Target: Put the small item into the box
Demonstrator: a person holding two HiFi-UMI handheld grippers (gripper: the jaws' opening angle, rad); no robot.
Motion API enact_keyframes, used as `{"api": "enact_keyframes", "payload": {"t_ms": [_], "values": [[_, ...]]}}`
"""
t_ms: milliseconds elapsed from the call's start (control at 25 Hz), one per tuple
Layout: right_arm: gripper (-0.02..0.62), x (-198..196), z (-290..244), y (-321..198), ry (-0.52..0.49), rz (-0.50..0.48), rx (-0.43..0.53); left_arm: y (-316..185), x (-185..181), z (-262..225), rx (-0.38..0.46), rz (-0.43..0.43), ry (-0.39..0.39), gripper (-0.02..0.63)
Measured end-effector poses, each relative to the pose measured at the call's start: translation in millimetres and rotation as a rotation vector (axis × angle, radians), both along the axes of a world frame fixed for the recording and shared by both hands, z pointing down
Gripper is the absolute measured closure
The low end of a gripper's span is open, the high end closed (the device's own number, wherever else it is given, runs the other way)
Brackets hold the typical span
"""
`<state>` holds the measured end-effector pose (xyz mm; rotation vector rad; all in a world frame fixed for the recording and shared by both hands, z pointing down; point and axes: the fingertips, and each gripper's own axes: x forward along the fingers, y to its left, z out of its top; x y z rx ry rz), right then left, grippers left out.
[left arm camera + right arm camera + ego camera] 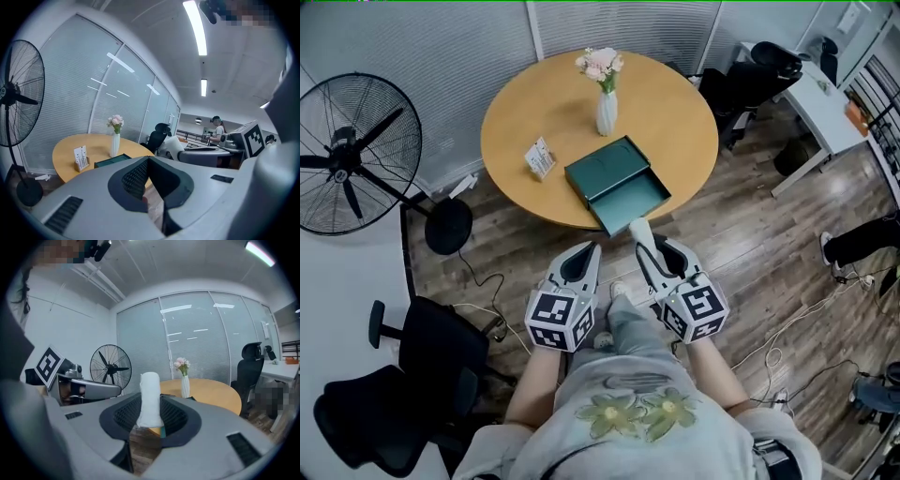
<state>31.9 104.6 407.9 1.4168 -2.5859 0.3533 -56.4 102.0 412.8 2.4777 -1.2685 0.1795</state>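
A dark green box (607,169) lies on the round wooden table (675,122), its tray (630,199) pulled out toward me near the front edge. My right gripper (651,251) is shut on a small white roll-shaped item (641,231), which sticks up from between the pads (150,397). It hovers just short of the table's front edge, close to the open tray. My left gripper (589,251) hangs beside it to the left, its jaws together (149,180) with nothing in them. The box (112,161) also shows low in the left gripper view.
A white vase with pink flowers (606,108) and a small card holder (540,157) stand on the table behind the box. A standing fan (356,155) is at the left. Black office chairs (403,375), a white desk (825,103) and floor cables surround the table.
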Motion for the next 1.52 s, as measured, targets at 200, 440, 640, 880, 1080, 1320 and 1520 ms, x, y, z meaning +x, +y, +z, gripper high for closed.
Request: {"api": "enact_keyframes", "payload": {"t_ms": [200,440,640,880,1080,1320,1520], "values": [[0.465,10,1,-50,0.032,-0.019,0.006,-46,13,-4,-0.002,-0.001,-0.008,0.604],[0.465,25,7,-113,0.027,-0.011,0.004,-101,18,1,-0.009,-0.019,-0.02,0.604],[0.465,36,20,-150,0.027,-0.007,-0.029,-132,25,8,-0.03,-0.026,-0.031,0.604],[0.465,37,38,-192,0.033,-0.045,-0.063,-176,28,21,-0.052,-0.053,-0.047,0.604],[0.463,35,49,-216,0.041,-0.098,-0.082,-204,31,30,-0.068,-0.091,-0.037,0.604],[0.463,27,61,-228,0.058,-0.13,-0.11,-223,33,34,-0.085,-0.078,-0.035,0.604],[0.462,23,67,-239,0.078,-0.115,-0.147,-238,25,35,-0.111,-0.048,-0.066,0.604]]}}
